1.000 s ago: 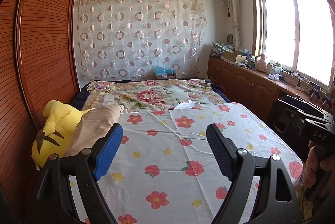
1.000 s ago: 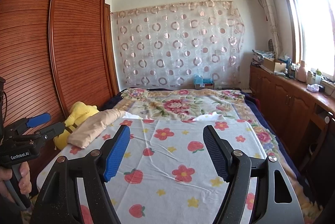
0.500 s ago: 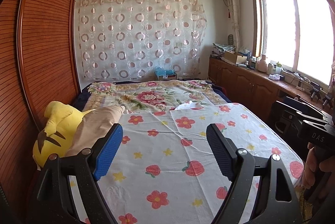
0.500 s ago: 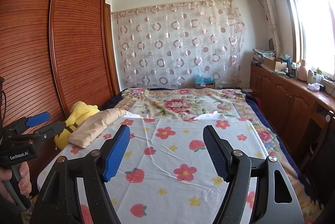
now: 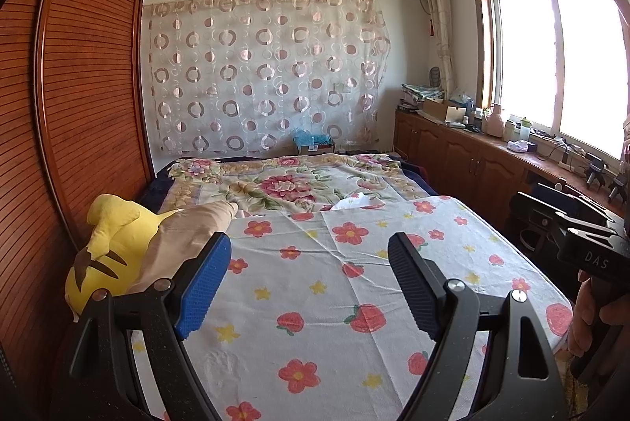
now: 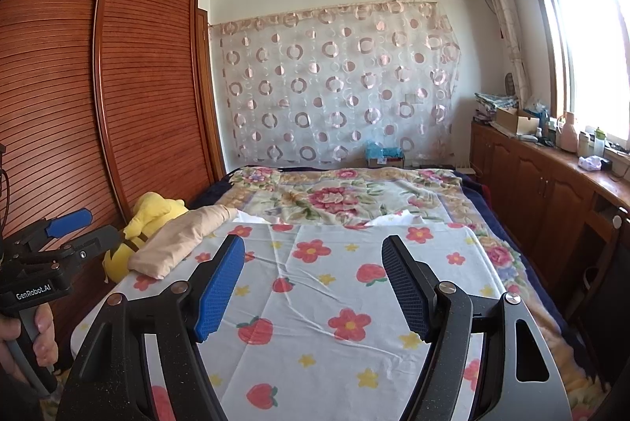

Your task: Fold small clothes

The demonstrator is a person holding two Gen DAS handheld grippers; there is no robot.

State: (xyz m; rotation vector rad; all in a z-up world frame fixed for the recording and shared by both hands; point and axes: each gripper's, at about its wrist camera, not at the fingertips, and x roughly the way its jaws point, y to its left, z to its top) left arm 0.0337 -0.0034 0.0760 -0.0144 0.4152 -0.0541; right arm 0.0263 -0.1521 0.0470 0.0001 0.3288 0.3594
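While both grippers hover above the near end of the bed, nothing is in hand. Dark louvred wooden wardrobe (image 6: 118, 98) fills the left wall; sheer curtain with pink ring pattern (image 5: 264, 74) hangs behind the headboard end. White cotton sheet printed with red flowers and strawberries (image 5: 334, 287) lies flat over the near half of the bed, on top of a beige rose-patterned blanket (image 6: 338, 196). Yellow plush toy (image 5: 106, 252) sits at the left edge, a tan pillow-like bundle (image 6: 181, 240) leaning on it. Small crumpled white cloth (image 5: 354, 202), likely the garment to fold, lies at the sheet's far edge, well apart from both tools; too small to tell its shape.

Left gripper (image 5: 309, 283): jaws apart, empty. Right gripper (image 6: 313, 283): jaws apart, empty.

Risk, as I judge it: the reach is long, and pinching low could catch the sheet along with the garment, dragging both.
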